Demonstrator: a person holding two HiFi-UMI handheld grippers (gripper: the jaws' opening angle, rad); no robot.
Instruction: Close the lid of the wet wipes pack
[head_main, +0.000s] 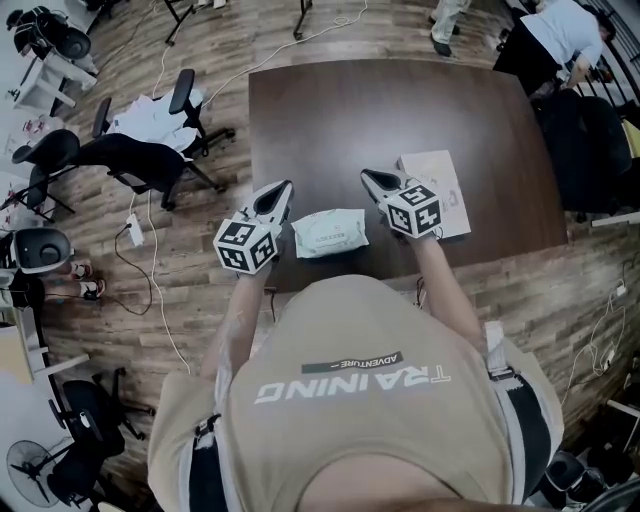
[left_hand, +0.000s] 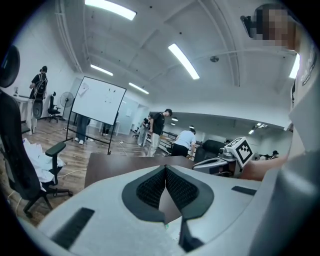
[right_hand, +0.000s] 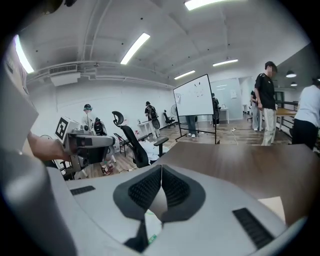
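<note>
The wet wipes pack (head_main: 328, 233) is pale and soft and lies flat near the front edge of the dark brown table (head_main: 390, 110). Its lid looks flat on top. My left gripper (head_main: 285, 189) hovers just left of the pack, and my right gripper (head_main: 367, 176) hovers just right of it. Neither touches the pack. In the left gripper view the jaws (left_hand: 165, 168) meet at their tips with nothing between them, and the right gripper (left_hand: 235, 154) shows beyond. The right gripper view shows its jaws (right_hand: 161, 168) closed the same way, with a bit of the pack (right_hand: 152, 226) below.
A white booklet (head_main: 440, 192) lies on the table under my right gripper. Black office chairs (head_main: 150, 150) and cables stand on the wood floor to the left. People (left_hand: 161, 131) and a whiteboard (right_hand: 194, 96) stand beyond the table's far end.
</note>
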